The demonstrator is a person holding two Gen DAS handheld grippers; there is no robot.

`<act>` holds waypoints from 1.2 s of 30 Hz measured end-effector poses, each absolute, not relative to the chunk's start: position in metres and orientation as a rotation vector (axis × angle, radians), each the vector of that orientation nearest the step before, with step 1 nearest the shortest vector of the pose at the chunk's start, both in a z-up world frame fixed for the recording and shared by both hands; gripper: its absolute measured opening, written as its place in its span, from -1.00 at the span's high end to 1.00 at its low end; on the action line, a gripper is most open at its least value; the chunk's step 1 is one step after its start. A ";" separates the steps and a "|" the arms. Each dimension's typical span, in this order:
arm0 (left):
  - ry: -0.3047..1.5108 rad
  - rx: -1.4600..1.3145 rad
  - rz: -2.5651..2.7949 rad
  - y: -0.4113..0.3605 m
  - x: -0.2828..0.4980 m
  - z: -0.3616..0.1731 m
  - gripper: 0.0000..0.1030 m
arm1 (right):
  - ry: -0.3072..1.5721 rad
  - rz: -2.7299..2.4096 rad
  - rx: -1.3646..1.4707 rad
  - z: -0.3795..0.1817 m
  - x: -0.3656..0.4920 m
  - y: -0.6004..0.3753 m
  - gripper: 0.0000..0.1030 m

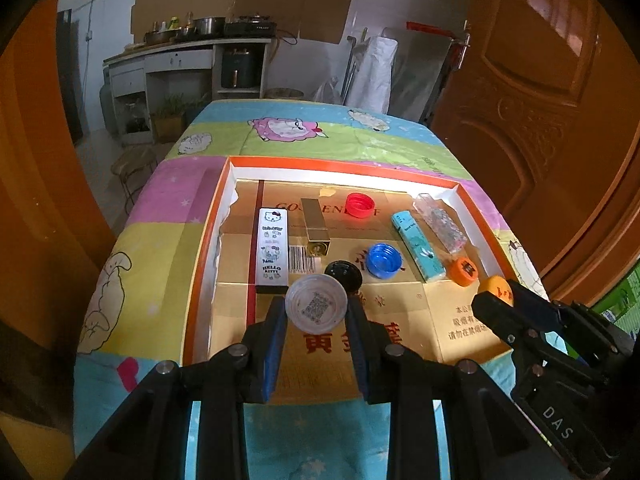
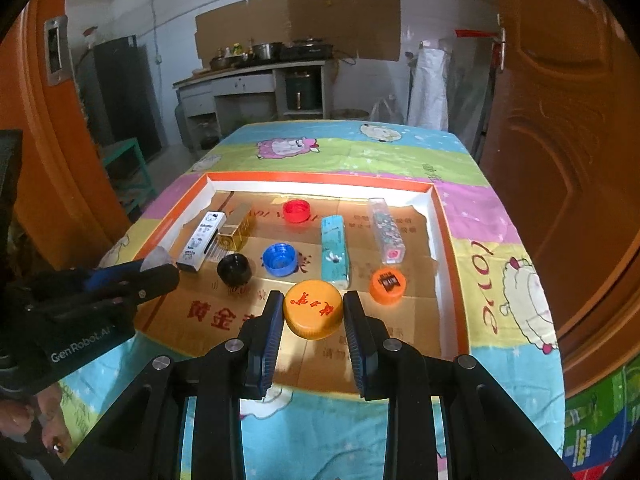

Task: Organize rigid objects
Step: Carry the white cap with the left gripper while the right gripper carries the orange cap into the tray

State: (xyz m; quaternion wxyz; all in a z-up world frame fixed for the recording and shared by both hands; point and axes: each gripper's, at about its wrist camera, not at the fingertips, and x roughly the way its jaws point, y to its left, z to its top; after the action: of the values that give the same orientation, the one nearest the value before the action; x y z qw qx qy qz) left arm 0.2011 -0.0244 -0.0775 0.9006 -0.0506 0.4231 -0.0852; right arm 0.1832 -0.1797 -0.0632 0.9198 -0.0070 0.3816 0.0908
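Table (image 2: pixel 500 208) under a cartoon-sheep cloth, "love" printed on its right side. Brown doors close on both flanks, so little side room. Beyond the table's far edge, open floor runs back to a kitchen counter.

Shallow tray (image 1: pixel 208 248), orange rim, white inner walls, gold card floor with red Chinese characters and a barcode. The near half of the floor is mostly bare, which is where both my tools hang; the far half is crowded.

Left gripper (image 1: pixel 316 312): fingers clamped on a clear cap (image 1: pixel 316 305) with a QR code on its face, held above the tray's near-left area. "GenRobot.AI" reads on its body in the right view.

Right gripper (image 2: pixel 313 312): fingers clamped on a yellow-orange cap (image 2: pixel 313 309) with red characters on top, ribbed skirt, above the near-centre floor. "DAS" on its body in the left view.

In the tray, big to small:
- white Hello Kitty box (image 1: pixel 273 249), left
- teal box (image 2: pixel 335 250), centre-right
- clear glitter-filled box (image 2: pixel 387 230), near the right wall
- gold box (image 1: pixel 315 229), just beside the Kitty box
- blue cap (image 2: pixel 279 259), open side up
- red cap (image 2: pixel 297 211), far centre
- black cap (image 2: pixel 234 269)
- small orange cap (image 2: pixel 386 286), black mark on top, illegible
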 end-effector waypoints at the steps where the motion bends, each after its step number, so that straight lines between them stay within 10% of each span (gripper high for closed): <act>1: 0.878 -0.104 -0.176 -0.024 0.204 -0.079 0.41 | 0.786 0.189 -0.016 -0.064 0.186 -0.179 0.40; 36: 0.970 -0.073 -0.172 -0.029 0.238 -0.116 0.41 | 0.865 0.204 -0.021 -0.104 0.230 -0.171 0.40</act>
State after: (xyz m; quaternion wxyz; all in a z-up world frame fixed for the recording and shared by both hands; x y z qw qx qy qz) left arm 0.2377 -0.0294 -0.1161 0.8805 -0.0350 0.4655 -0.0826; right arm 0.2305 -0.1709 -0.1038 0.9027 -0.0101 0.4186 0.0986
